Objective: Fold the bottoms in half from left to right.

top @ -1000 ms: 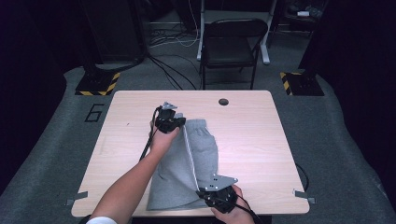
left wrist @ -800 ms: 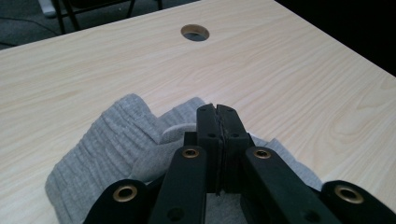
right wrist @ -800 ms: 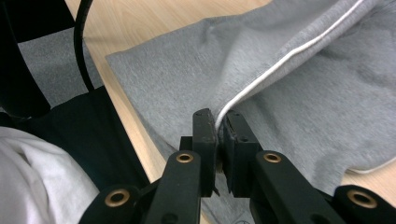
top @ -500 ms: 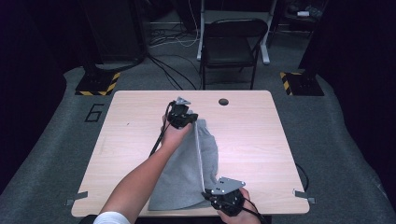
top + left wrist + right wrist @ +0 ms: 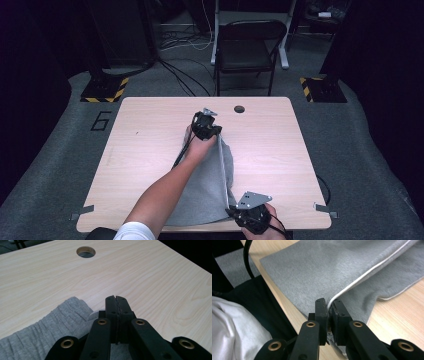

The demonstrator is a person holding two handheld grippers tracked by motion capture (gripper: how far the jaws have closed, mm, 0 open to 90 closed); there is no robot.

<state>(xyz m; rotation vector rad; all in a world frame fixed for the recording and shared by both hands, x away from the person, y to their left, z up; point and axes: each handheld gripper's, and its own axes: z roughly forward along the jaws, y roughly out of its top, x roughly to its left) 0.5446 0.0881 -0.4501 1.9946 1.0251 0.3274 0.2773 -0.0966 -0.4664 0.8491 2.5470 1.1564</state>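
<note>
Grey shorts with white side piping lie on the light wooden table, one side lifted into a taut fold. My left gripper holds the waistband end above the table's middle, jaws shut on the cloth. In the left gripper view, the left gripper is pressed shut, with the elastic waistband bunched just below it. My right gripper sits at the near table edge, shut on the hem. The right gripper view shows the right gripper pinching the white piping where the hem folds.
A round cable hole is in the table's far middle, also close ahead as the hole in the left gripper view. A black folding chair stands behind the table. Cables run across the floor. A person's white sleeve is near the right gripper.
The left gripper has carried the waistband to the right and slightly farther away, pulling the shorts over into a fold. The right gripper has shifted right along the near edge.
</note>
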